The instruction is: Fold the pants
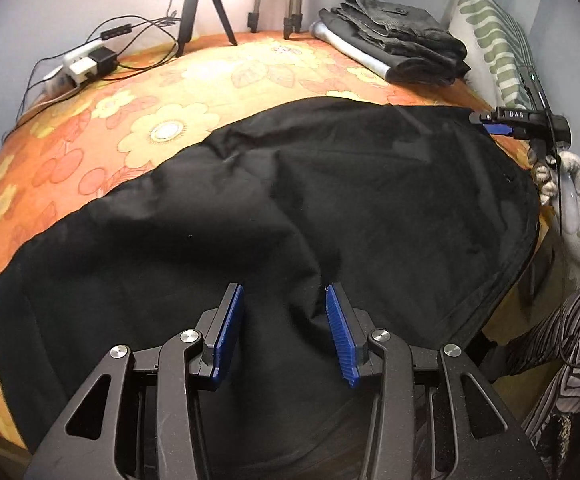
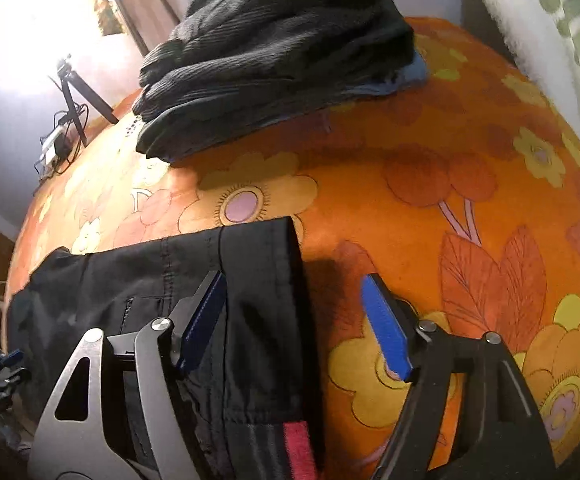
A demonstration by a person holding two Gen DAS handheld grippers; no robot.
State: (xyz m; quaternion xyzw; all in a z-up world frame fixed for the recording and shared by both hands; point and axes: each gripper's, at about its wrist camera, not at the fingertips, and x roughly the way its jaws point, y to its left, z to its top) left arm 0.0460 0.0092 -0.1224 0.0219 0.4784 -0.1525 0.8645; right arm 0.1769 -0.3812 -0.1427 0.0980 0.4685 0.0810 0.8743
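Observation:
Black pants (image 1: 274, 208) lie spread across the orange flowered bedspread (image 1: 102, 128), waistband end toward the right. My left gripper (image 1: 286, 320) is open, its blue pads low over the near part of the cloth, holding nothing. My right gripper (image 2: 293, 320) is open over the waistband corner (image 2: 258, 272) of the pants: one pad over the cloth, the other over the bedspread (image 2: 429, 184). It also shows in the left wrist view (image 1: 485, 122) at the far right corner of the pants.
A stack of folded dark clothes (image 1: 397, 44) lies at the back right, also in the right wrist view (image 2: 274, 48). Tripod legs (image 1: 206, 12) and a power strip with cables (image 1: 82, 64) stand at the back. A striped pillow (image 1: 489, 36) is at the right.

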